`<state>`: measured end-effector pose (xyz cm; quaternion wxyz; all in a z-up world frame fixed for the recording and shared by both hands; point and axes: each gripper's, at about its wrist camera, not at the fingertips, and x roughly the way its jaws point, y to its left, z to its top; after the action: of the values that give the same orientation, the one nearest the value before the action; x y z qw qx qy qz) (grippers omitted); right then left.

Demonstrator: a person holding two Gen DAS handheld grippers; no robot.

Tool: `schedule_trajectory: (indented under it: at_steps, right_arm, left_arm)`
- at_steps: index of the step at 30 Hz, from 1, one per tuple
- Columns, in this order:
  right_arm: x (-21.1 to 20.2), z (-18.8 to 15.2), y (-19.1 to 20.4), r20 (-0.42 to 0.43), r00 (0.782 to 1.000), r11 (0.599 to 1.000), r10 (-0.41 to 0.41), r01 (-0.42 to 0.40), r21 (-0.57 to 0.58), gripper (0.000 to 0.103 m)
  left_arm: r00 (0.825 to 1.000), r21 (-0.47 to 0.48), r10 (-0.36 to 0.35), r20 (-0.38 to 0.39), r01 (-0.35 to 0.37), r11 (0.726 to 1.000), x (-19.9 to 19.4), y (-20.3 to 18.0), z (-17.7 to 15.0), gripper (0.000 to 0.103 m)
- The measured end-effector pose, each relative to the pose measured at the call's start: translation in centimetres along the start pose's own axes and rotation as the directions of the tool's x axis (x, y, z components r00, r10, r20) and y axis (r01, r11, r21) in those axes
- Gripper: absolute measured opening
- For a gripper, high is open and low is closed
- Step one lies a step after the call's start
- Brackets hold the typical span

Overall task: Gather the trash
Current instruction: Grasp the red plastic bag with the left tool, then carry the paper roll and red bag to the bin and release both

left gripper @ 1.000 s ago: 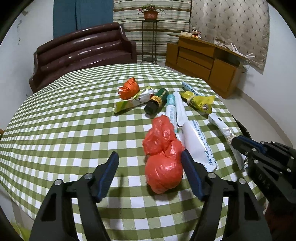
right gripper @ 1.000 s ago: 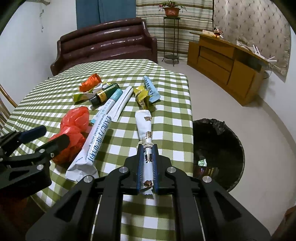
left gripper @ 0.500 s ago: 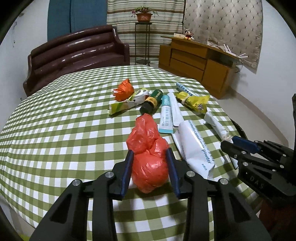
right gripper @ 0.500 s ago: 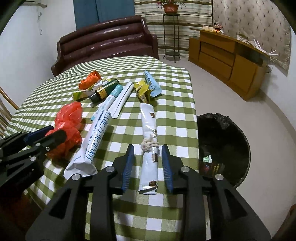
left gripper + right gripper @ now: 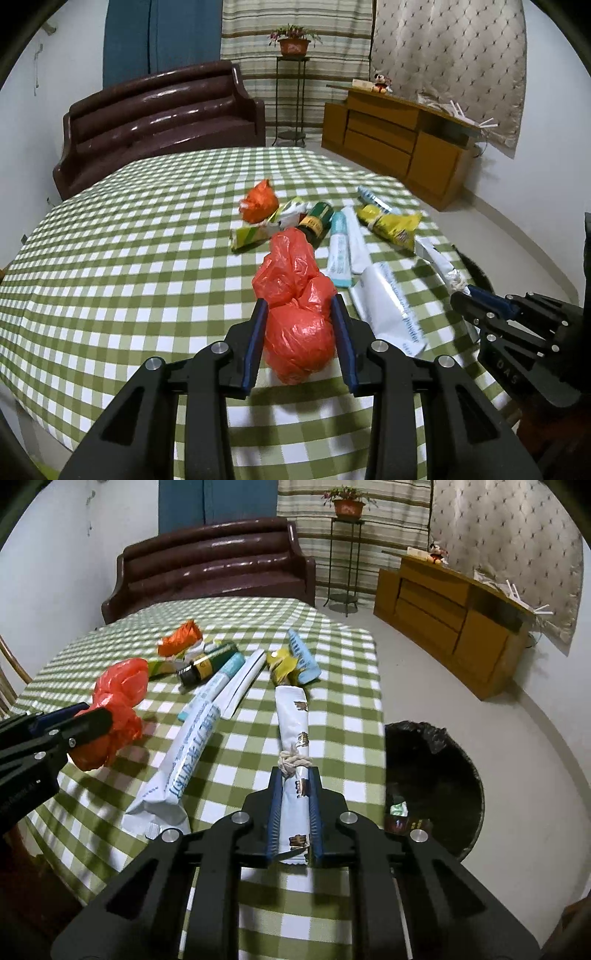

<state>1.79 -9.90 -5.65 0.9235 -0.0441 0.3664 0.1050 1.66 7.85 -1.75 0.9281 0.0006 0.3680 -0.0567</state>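
Green-and-white checked tablecloth (image 5: pixel 122 280) covers the table; brown sofa (image 5: pixel 159 122) sits behind it and a wooden sideboard (image 5: pixel 399 147) stands at far right.

Left to right:

Your left gripper (image 5: pixel 298 334) is pinching the knotted red plastic bag (image 5: pixel 295 295). Both blue pads press into the bulging lower lobe, below the knot. That reads as a sensible hold: the knot keeps the film from slipping out. The bag looks raised off the cloth, with its shadow under it.

Behind it lies the loose pile: small orange bag (image 5: pixel 258 201), green-yellow wrapper (image 5: pixel 255 234), dark green bottle (image 5: pixel 314 219) lying on its side, teal tube (image 5: pixel 338 249) touching a white tube (image 5: pixel 356 240), long white milk-powder pouch (image 5: pixel 388 302), yellow wrapper (image 5: pixel 395 225), light blue packet (image 5: pixel 303 657).

Your right gripper (image 5: pixel 294 812) is closed on the white rolled packet (image 5: pixel 293 720), gripped at its near end just behind the string tie, so the roll stays bundled. The far end appears still to rest on the cloth.

Black-lined trash bin (image 5: pixel 432 786) stands on the floor just beside the table's right edge, within easy reach of the right arm. A few scraps are already inside.

Count: two red/orange bags, two wrappers, one bottle, two tubes, one pouch, one blue packet, one rolled packet. Ten pieces, two held, eight loose on the table.
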Motion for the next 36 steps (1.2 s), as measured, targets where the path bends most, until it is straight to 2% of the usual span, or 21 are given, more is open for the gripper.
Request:
schedule_trajectory:
  at_steps: [7, 13, 22, 36]
  right_arm:
    - [-1.2, 0.4, -3.5, 0.030, 0.997, 0.996, -0.067, 0.065, 0.061, 0.014]
    - [-1.6, 0.6, -7.4, 0.033, 0.991, 0.984, -0.128, 0.123, 0.129, 0.014]
    - [-1.3, 0.3, -11.5, 0.029, 0.983, 0.966, -0.181, 0.173, 0.191, 0.014]
    - [0.0, -0.3, -15.1, 0.005, 0.979, 0.946, -0.202, 0.194, 0.261, 0.014]
  left_arm:
    - [0.998, 0.025, -0.044, 0.045, 0.043, 0.999, -0.5, -2.0, 1.6, 0.035]
    - [0.992, 0.071, -0.113, 0.064, 0.108, 0.992, 0.4, -5.9, 3.4, 0.035]
    - [0.980, 0.144, -0.196, 0.040, 0.188, 0.971, 3.0, -11.9, 4.8, 0.035]
    - [0.983, 0.183, -0.184, -0.018, 0.184, 0.966, 7.2, -16.4, 5.5, 0.035]
